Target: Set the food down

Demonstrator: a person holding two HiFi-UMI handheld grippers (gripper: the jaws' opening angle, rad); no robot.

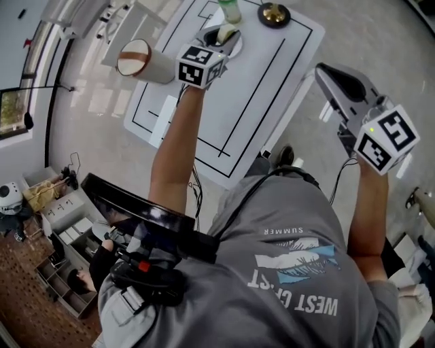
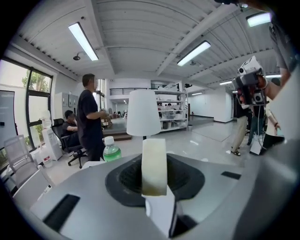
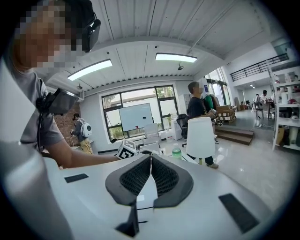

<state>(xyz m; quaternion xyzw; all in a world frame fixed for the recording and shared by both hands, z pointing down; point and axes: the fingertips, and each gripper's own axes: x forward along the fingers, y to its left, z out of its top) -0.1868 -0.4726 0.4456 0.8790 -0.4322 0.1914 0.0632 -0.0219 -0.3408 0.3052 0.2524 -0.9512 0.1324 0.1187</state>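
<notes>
The left tongs (image 1: 225, 39) stand partway closed, clamped on the food (image 2: 153, 165), a pale yellowish slab held upright on its edge between the pads; in the head view tongs and food are over the far end of the white bench (image 1: 272, 78), but whether the food touches the bench cannot be told; just beyond it stands a bottle (image 1: 230, 9) with green contents and a white cap; to its right, near the bench's far edge, a dark round dish (image 1: 285, 18) holds a golden object; a white-shaded lamp (image 1: 146, 62) is at the left tongs' left; the right tongs (image 3: 151, 163) are pressed together with nothing between them, off the bench's right side.
</notes>
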